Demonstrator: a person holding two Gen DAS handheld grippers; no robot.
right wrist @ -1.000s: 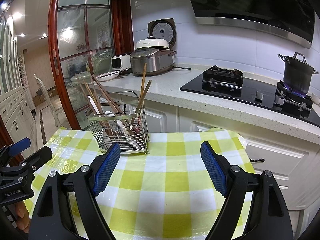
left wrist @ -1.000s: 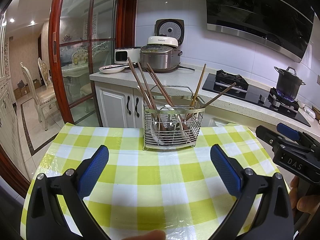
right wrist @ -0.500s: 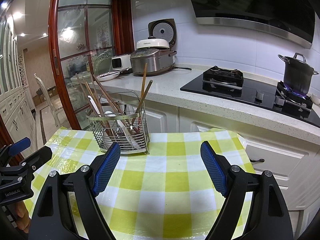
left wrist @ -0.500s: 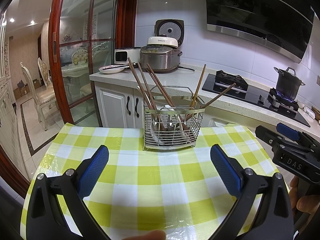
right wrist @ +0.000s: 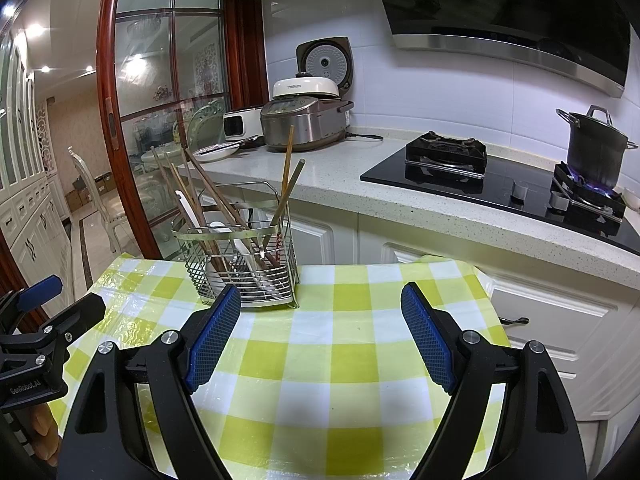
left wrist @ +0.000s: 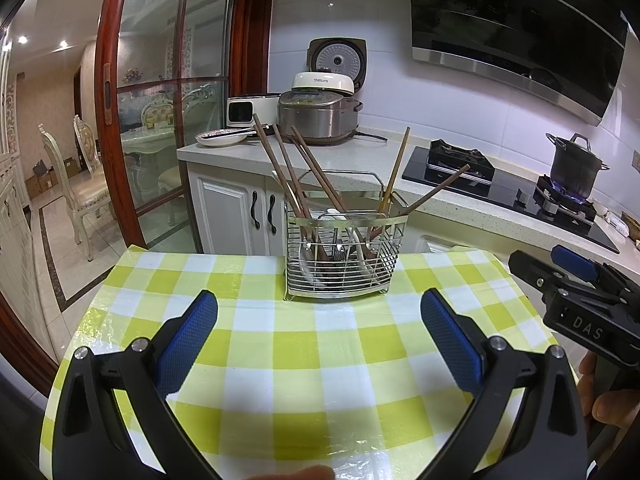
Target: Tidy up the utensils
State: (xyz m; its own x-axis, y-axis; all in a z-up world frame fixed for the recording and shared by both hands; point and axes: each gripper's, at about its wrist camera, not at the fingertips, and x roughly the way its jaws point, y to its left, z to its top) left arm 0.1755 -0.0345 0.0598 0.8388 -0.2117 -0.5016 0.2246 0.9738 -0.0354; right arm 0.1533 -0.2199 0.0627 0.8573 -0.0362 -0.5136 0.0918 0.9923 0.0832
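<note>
Chopsticks (left wrist: 280, 168) stand handles-up in wire caddy (left wrist: 342, 256) at far edge of checked table (left wrist: 280, 360), left bunch leaning left, two (left wrist: 432, 192) tilting right. Left gripper (left wrist: 319, 334), right gripper (right wrist: 321, 330) spread wide, empty.

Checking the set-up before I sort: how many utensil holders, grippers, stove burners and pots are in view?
Utensil holder: 1
Grippers: 2, the left gripper and the right gripper, both open and empty
Stove burners: 2, the unlit burner and the lit burner
Pot: 1
Total: 6
</note>
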